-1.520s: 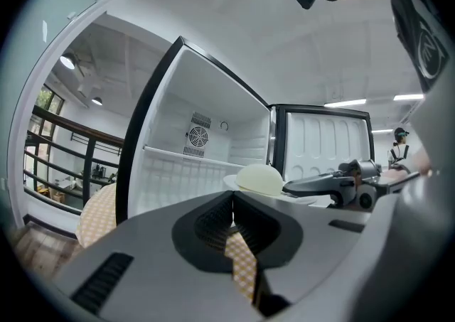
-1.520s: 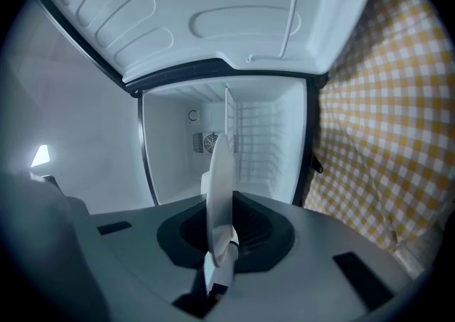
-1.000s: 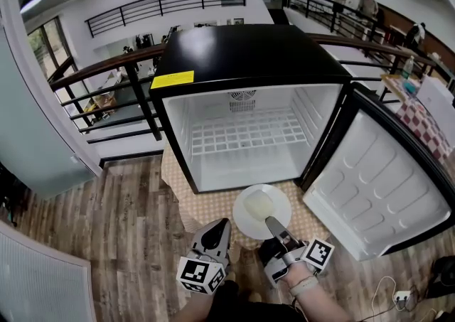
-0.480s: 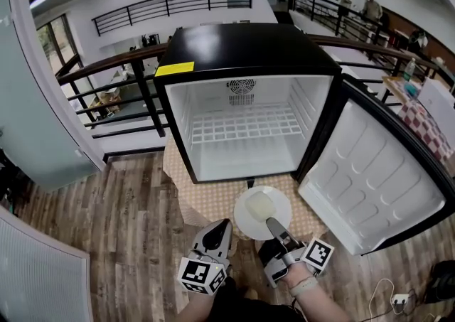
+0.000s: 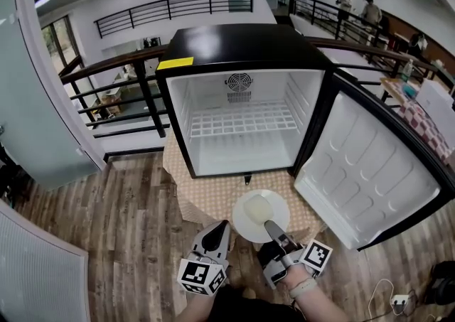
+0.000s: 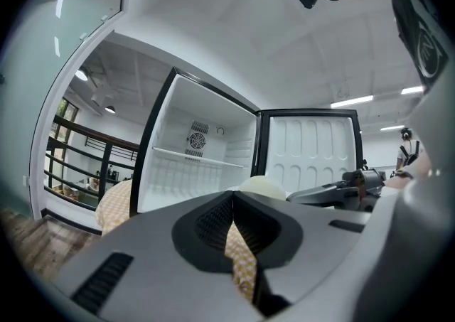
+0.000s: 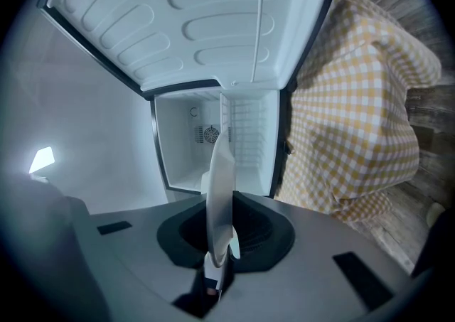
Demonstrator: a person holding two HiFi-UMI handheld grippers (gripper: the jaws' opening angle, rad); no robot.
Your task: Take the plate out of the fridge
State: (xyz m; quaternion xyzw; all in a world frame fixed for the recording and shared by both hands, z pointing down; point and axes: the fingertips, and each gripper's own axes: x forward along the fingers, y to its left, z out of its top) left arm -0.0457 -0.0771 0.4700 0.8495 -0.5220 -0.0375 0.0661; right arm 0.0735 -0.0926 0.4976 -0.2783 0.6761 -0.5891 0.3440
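a wood floor [image 5: 121,228] and dark railings [image 5: 142,65] fill the big room. a black mini fridge [image 5: 242,47] stands on a table with a yellow checked cloth [image 5: 206,203]. its door [image 5: 370,171] hangs wide open on the right. the white plate [image 5: 261,214] is already out of the fridge, just in front of it, over the near edge of the cloth. the right gripper [image 5: 272,230] pinches the plate's near rim. the left gripper [image 5: 222,227] is squeezed closed with nothing in it. i think the taking-out step is almost done. next the plate needs a flat spot to sit on, and it must be kept level so it does not slip.
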